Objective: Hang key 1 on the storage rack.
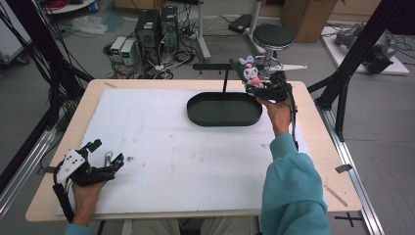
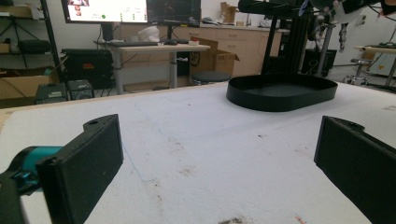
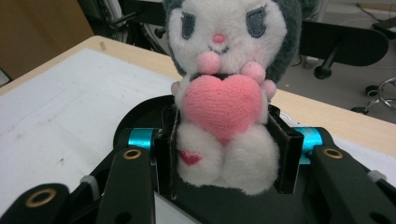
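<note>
Here right claw [image 3: 224,158] clamps fuzzy plush toy [image 3: 229,93]; left claw [image 1: 105,154] gapes.

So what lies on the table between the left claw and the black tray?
Nothing: in the left gripper view, bare, stained white mat runs from the open left claw to the black tray. The high view agrees.

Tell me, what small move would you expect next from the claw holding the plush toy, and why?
Probably a short move leftward and down over the black tray. The right claw is shut on the plush toy, held upright above the tray's right edge, while the left claw rests open near the table's front.
</note>
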`<state>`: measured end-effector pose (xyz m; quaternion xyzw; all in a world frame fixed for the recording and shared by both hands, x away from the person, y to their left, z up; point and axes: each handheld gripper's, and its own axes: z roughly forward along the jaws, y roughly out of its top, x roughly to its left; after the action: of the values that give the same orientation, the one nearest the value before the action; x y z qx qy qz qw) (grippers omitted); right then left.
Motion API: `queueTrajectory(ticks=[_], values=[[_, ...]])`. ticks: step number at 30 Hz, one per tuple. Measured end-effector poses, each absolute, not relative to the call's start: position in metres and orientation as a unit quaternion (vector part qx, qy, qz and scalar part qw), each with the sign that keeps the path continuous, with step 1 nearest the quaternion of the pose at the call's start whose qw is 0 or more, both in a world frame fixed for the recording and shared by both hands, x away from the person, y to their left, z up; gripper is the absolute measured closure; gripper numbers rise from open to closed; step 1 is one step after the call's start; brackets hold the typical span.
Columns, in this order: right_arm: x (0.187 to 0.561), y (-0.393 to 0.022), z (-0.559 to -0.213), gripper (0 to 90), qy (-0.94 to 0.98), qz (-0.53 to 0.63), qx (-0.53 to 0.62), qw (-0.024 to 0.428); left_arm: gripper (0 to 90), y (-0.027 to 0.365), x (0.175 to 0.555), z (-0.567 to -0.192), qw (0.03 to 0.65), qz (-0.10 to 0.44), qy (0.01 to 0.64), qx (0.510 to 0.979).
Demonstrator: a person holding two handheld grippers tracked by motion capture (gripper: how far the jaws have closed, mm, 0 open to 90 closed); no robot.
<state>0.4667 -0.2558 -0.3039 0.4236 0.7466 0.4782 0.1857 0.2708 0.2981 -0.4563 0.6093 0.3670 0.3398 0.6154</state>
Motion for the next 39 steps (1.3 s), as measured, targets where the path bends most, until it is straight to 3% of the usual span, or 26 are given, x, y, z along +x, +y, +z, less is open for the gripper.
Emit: queueTrajectory(ticks=[39], values=[[0.459, -0.264, -0.327, 54.2, 0.790, 0.409, 0.421, 0.179, 1.7, 0.298, 0.270, -0.456, 0.614, 0.341, 0.364, 0.612]])
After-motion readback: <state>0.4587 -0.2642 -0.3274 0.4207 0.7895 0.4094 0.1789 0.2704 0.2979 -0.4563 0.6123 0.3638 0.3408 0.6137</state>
